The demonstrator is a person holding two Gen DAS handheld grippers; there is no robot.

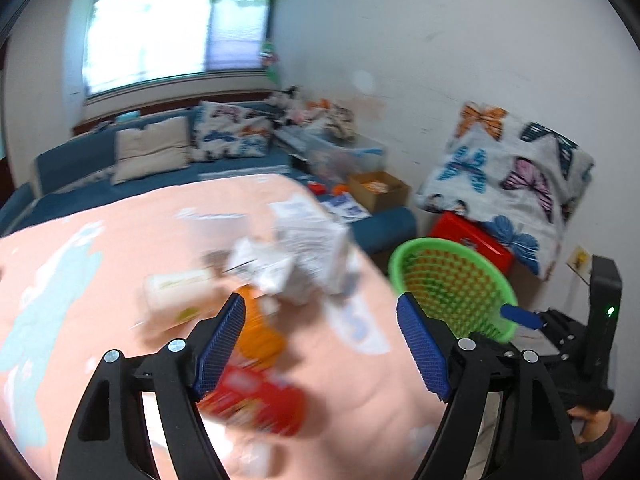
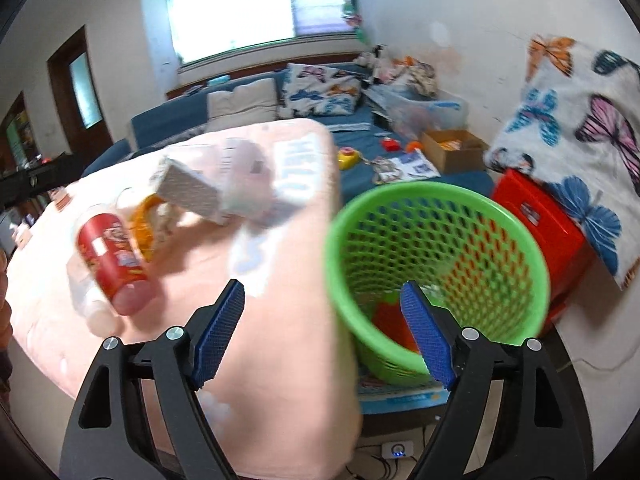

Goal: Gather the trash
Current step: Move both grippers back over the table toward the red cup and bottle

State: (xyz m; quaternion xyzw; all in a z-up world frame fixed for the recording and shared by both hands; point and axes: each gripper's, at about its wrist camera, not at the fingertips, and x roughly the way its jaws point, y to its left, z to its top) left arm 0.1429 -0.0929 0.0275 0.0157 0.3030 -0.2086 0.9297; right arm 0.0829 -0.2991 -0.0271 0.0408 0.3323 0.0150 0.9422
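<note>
The red can (image 2: 114, 258) lies on its side on the pink-covered worktop (image 2: 280, 320), left of the green basket (image 2: 436, 276). My left tool (image 1: 320, 344) and right tool (image 2: 322, 328) both gape empty; I'd straddle the can across its width, then close.

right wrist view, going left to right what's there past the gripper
red can → orange ring → white box → green basket → red crate

One green basket (image 2: 436, 236), one red can (image 2: 114, 256), one orange wrapper (image 2: 144, 228), two white boxes (image 2: 192, 192) left of the claw.
</note>
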